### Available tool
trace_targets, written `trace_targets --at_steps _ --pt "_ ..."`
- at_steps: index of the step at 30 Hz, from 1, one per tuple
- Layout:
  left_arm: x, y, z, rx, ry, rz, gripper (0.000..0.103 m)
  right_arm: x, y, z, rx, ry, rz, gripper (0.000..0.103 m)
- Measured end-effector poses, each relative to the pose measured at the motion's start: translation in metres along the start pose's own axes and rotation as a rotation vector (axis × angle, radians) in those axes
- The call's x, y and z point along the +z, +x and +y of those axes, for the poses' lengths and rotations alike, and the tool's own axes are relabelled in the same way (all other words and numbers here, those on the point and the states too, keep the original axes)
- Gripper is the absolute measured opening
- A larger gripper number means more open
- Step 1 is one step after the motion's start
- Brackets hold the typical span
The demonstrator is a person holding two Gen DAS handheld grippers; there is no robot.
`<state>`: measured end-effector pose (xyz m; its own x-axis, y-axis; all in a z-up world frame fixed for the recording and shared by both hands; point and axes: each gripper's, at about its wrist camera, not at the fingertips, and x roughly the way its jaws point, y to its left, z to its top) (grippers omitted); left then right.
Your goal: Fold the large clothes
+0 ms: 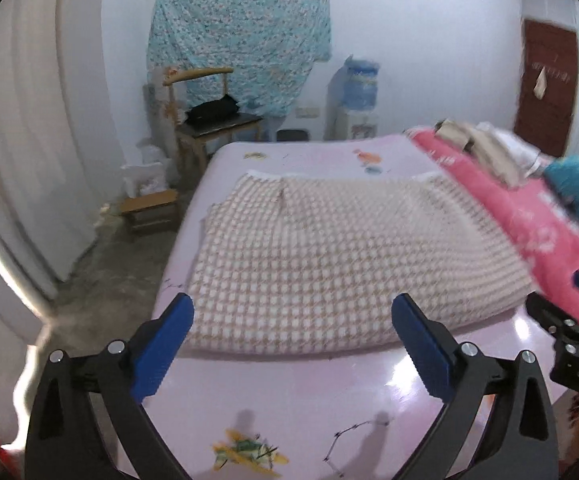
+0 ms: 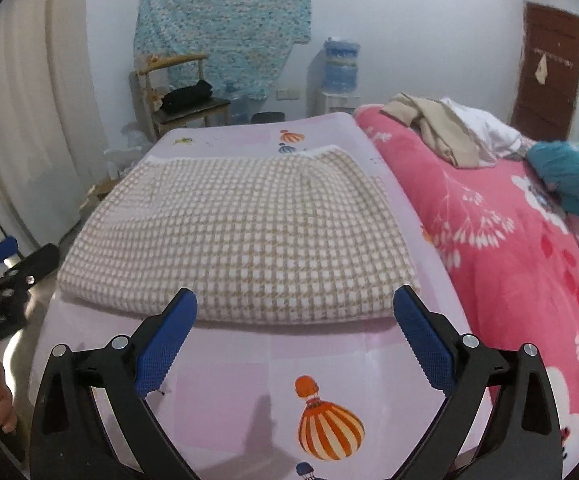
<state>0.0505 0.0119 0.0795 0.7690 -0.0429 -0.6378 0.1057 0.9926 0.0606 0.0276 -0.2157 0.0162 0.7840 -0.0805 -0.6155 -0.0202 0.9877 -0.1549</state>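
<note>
A large beige-and-white houndstooth garment [image 1: 329, 256] lies folded flat on the pink bed sheet [image 1: 289, 392]; it also shows in the right wrist view [image 2: 245, 236]. My left gripper [image 1: 291, 308] is open and empty, hovering just in front of the garment's near edge. My right gripper [image 2: 293, 304] is open and empty, also just in front of the near edge, towards its right corner. The right gripper shows at the right edge of the left wrist view [image 1: 569, 332], and the left gripper at the left edge of the right wrist view [image 2: 5, 276].
A pink floral quilt [image 2: 509, 248] lies along the bed's right side with beige, white [image 2: 449, 128] and teal clothes [image 2: 573, 176] piled on it. Beyond the bed stand a wooden chair [image 1: 209, 120], a water dispenser [image 1: 353, 96], a small stool [image 1: 149, 208] and a brown door [image 2: 545, 68].
</note>
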Motion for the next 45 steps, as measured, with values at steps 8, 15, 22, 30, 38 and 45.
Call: trace_targets --at_steps 8,15,22,30,38,45 --pt "-0.019 0.017 -0.006 0.044 -0.033 0.171 0.097 -0.013 0.011 0.010 -0.033 -0.010 0.083 0.095" --pt "-0.028 0.025 0.001 0.060 -0.084 0.237 0.097 -0.025 0.022 0.019 -0.013 -0.009 0.167 0.095" --pt "-0.028 0.027 -0.001 0.057 -0.081 0.249 0.097 -0.024 0.021 0.018 -0.020 -0.006 0.165 0.095" --pt "-0.028 0.028 -0.001 0.056 -0.083 0.249 0.097 -0.023 0.022 0.017 -0.019 0.002 0.171 0.095" --pt "-0.027 0.028 -0.002 0.056 -0.083 0.250 0.097 -0.024 0.023 0.019 -0.020 0.005 0.172 0.095" --pt "-0.027 0.028 -0.003 0.056 -0.079 0.253 0.097 -0.024 0.024 0.020 -0.022 0.011 0.176 0.095"
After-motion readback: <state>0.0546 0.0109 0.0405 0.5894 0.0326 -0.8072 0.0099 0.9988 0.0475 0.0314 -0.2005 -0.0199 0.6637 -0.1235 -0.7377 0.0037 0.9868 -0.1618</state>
